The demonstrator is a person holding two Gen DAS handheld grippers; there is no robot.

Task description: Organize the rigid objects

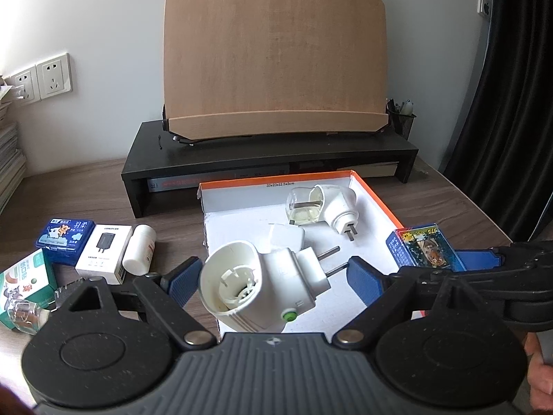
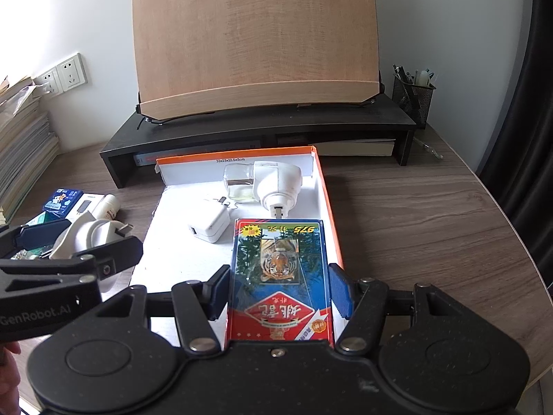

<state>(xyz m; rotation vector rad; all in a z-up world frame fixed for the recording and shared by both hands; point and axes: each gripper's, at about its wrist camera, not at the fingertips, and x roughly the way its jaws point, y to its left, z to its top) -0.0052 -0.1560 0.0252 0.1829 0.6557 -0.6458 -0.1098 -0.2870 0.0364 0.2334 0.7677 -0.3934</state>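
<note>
A white cardboard box with orange rim [image 1: 376,200] [image 2: 331,214] lies on the desk. In it are a white plug-in device with a clear liquid bottle [image 1: 321,207] [image 2: 266,183] and a small white charger [image 1: 287,237] [image 2: 209,224]. My left gripper [image 1: 269,271] is wide open around a second white plug-in device [image 1: 255,287] [image 2: 86,238] at the box's front left corner; its pads stand apart from it. My right gripper [image 2: 280,290] is shut on a blue tiger-print card box [image 2: 280,276] [image 1: 425,245], over the box's right side.
Left of the box lie a blue tissue pack [image 1: 65,242], a white charger carton [image 1: 103,256], a white pill bottle [image 1: 138,249], a green-white carton [image 1: 24,283] and a small glass bottle [image 1: 24,314]. A black monitor riser [image 1: 269,152] with a wooden stand [image 1: 273,55] is behind.
</note>
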